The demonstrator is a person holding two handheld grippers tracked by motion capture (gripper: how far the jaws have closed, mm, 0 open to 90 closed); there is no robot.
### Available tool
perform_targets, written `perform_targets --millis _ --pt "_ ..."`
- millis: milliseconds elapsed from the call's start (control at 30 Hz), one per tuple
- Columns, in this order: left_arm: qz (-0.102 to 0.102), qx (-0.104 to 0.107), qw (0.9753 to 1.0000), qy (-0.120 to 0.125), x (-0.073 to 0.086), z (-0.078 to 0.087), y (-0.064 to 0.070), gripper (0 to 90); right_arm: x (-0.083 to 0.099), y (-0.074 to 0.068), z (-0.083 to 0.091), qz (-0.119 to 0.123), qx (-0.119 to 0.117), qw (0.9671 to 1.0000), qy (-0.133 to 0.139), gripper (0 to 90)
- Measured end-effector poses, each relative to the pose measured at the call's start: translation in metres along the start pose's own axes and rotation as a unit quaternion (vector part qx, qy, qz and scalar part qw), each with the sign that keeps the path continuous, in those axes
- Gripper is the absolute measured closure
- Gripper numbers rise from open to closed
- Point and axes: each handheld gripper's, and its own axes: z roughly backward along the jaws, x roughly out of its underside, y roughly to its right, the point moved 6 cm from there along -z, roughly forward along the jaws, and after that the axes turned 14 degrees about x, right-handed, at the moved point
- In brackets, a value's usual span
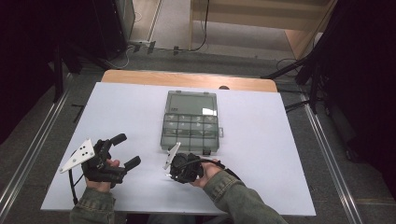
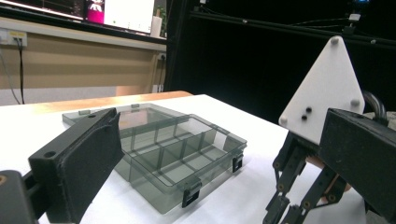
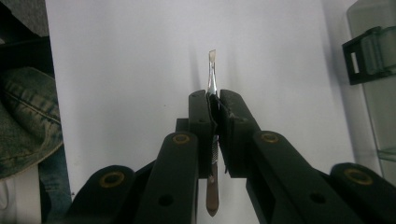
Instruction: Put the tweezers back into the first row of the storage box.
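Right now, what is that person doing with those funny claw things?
A person sits at a white table with a claw-like gripper in each hand. The right gripper is pinching a thin metal tool, maybe tweezers or a small blade. The left gripper is open and holds nothing. A clear plastic organizer box lies open in the middle, and its compartments look empty.

no readable text, label, brand, number or sign anywhere

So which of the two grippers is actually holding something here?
The right gripper: its jaws are shut on a thin metal tool. The left gripper has its jaws spread apart with nothing between them.
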Motion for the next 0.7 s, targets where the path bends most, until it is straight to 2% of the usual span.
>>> perform_targets --millis 333,433,700 --pt "0.000 0.001 1.0000 0.001 0.000 0.000 0.000 0.0 0.000 0.019 0.013 -0.006 0.018 0.9998 0.009 86.2" --pt "0.001 0.000 1.0000 0.003 0.000 0.000 0.000 0.0 -0.003 0.029 0.020 -0.014 0.031 0.9993 0.016 86.2" --pt "0.001 0.000 1.0000 0.002 0.000 0.000 0.000 0.0 -0.003 0.050 0.032 -0.042 0.040 0.9978 0.032 86.2"
